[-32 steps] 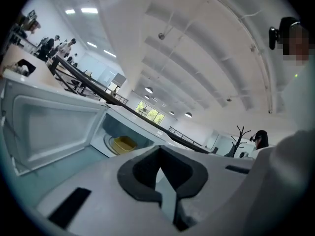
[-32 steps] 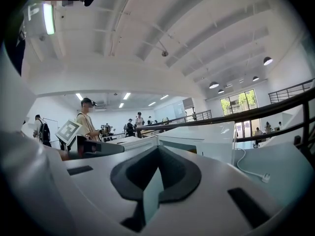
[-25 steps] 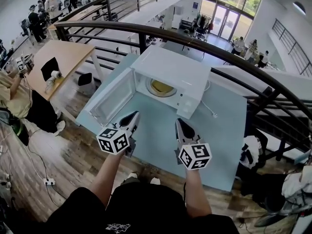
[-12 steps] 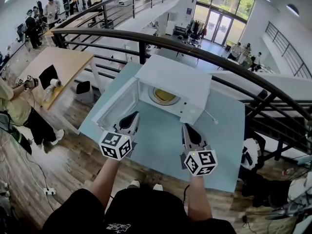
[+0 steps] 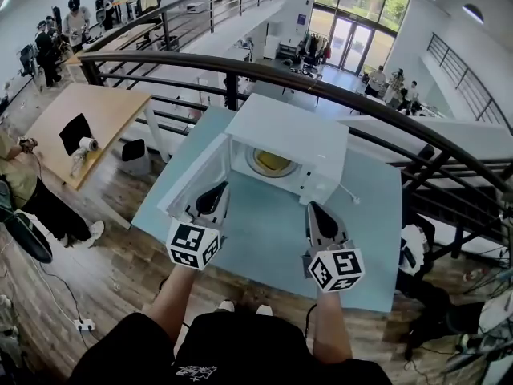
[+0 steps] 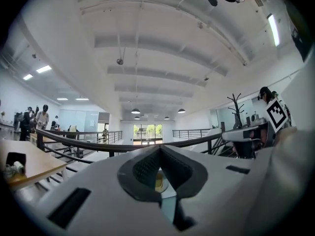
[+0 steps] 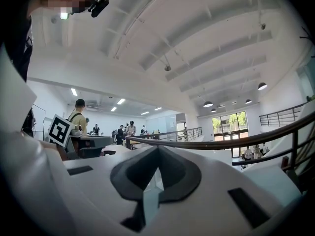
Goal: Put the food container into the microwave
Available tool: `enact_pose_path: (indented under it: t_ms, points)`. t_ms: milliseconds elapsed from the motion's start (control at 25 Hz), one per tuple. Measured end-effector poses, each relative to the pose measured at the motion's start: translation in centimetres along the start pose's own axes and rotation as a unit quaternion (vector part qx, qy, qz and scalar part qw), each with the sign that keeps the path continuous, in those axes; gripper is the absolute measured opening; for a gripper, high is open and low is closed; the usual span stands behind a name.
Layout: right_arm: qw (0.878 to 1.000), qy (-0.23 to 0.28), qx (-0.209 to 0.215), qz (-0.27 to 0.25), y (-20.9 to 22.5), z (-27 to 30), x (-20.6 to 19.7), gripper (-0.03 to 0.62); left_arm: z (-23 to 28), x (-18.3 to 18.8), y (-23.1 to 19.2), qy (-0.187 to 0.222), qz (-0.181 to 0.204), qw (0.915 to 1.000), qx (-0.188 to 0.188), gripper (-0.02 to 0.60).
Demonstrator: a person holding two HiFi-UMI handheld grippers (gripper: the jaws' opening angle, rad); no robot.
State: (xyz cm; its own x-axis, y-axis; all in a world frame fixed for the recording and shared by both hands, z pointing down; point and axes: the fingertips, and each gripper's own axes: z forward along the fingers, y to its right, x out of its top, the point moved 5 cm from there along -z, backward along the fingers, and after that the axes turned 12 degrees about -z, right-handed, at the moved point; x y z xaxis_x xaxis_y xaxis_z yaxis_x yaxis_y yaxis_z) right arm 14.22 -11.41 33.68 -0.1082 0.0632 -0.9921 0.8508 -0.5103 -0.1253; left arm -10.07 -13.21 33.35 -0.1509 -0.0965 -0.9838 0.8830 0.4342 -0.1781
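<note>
A white microwave (image 5: 292, 131) stands on the light blue table (image 5: 365, 239) with its door (image 5: 188, 175) swung open to the left. Inside its cavity lies a yellow round food container (image 5: 271, 161); a sliver of the yellow container (image 6: 158, 181) also shows through the jaws in the left gripper view. My left gripper (image 5: 218, 191) hovers by the door's near edge, shut and empty. My right gripper (image 5: 314, 208) hangs in front of the microwave's right corner, also shut and empty. In both gripper views the jaws meet at their tips.
A black curved railing (image 5: 385, 111) runs behind the table. The microwave's cord (image 5: 346, 192) trails on the table at the right. A wooden table (image 5: 88, 115) stands at the left on the floor below, with people near it.
Both grippers stay shut and have sunk slightly toward me in the head view. The microwave, its open door and the container have not moved.
</note>
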Motion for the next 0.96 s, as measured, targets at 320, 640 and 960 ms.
enact_pose_path:
  t_ms: [320,640,960]
  points:
    - [1.000,-0.003,-0.014,0.002,-0.3,0.3,0.1,0.006,0.0,0.5,-1.3,0.002,-0.004,1.0000,-0.005,0.008]
    - [1.000,-0.009,-0.011,0.006,0.1,1.2,-0.6,0.006,1.0,-0.3,-1.8,-0.002,-0.017,0.9998,-0.007,0.008]
    - [1.000,-0.014,-0.016,0.000,-5.0,7.3,1.8,0.006,0.1,1.9,-9.5,-0.002,-0.028,0.9996,-0.010,0.008]
